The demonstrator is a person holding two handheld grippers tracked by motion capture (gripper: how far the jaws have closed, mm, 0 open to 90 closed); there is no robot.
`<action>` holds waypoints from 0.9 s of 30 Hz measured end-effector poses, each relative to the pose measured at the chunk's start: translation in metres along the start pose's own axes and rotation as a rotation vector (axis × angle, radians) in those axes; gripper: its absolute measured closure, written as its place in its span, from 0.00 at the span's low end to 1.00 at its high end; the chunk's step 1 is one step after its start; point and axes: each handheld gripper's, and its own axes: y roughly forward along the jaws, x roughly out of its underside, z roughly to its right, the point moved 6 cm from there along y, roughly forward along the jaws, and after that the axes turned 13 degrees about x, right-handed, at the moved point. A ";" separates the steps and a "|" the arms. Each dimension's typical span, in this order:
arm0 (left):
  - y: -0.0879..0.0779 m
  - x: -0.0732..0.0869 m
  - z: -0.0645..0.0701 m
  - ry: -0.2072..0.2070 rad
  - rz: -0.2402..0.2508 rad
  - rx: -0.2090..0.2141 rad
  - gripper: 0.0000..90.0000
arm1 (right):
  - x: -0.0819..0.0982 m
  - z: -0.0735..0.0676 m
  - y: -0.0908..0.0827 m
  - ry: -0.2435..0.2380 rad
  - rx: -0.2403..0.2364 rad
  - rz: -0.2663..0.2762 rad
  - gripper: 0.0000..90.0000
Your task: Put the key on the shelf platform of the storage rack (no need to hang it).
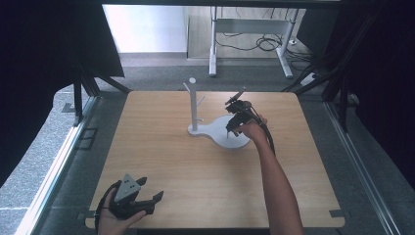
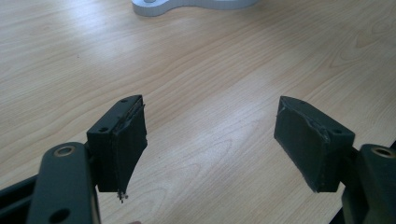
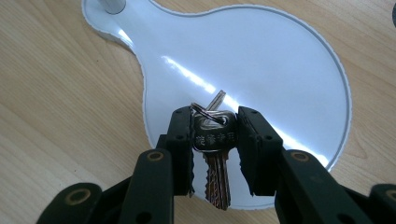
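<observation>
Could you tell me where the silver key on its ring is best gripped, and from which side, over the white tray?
Grip the silver key by its flat, wide head, jaws closing on its two side edges from above, as the right gripper does now. The head is the broadest part; the thin toothed blade hangs free below, and the metal ring stays clear above the white pear-shaped tray.

Key (image 3: 212, 140) head: stamped characters, four or so, too blurred to read.
</observation>
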 end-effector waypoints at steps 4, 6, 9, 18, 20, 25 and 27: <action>-0.001 0.000 0.000 -0.002 0.002 -0.001 0.28 | -0.001 0.000 0.004 0.009 0.003 -0.003 0.76; -0.001 0.000 0.000 0.001 0.002 0.000 0.28 | -0.001 0.001 0.006 0.013 0.002 -0.007 0.76; 0.000 0.000 0.000 0.000 0.000 0.001 0.28 | 0.001 0.001 0.011 0.022 0.006 -0.008 0.76; 0.000 0.001 0.001 0.003 -0.004 0.002 0.28 | 0.006 0.003 0.027 0.051 0.020 -0.024 0.75; 0.000 0.001 0.001 0.003 -0.004 0.002 0.28 | 0.007 0.003 0.030 0.054 0.022 -0.024 0.75; 0.001 0.002 0.000 0.001 -0.009 0.000 0.28 | 0.007 0.000 0.035 0.052 0.029 -0.029 0.75; 0.002 0.002 0.001 0.002 -0.009 0.001 0.28 | 0.006 -0.002 0.037 0.041 0.032 -0.030 0.75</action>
